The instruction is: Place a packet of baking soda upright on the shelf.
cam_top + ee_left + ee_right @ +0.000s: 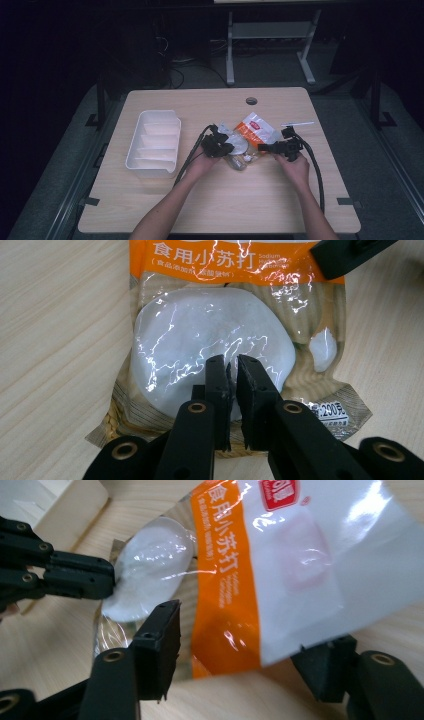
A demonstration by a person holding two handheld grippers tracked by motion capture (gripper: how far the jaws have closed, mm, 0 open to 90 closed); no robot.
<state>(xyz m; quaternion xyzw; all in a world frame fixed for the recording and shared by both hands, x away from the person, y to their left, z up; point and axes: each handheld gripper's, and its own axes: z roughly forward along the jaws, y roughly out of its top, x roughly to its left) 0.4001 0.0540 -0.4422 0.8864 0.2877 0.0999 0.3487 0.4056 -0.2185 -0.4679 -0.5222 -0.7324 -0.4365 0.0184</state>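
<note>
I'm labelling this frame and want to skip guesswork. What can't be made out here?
- Bag: top cut off by the left gripper view's upper edge.
- Small white item near the table's far right: too small in the high view.
- Right gripper: the bag hides whether its jaws touch the bag.

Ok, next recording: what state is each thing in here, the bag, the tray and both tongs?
Baking soda bag: sealed, lying on the table, white powder lumped at one end.
Left tongs: nearly shut, pinching the bag's clear end.
Right tongs: open, jaws astride the bag's orange and white end.
White divided tray: upright, compartments look empty.
</note>
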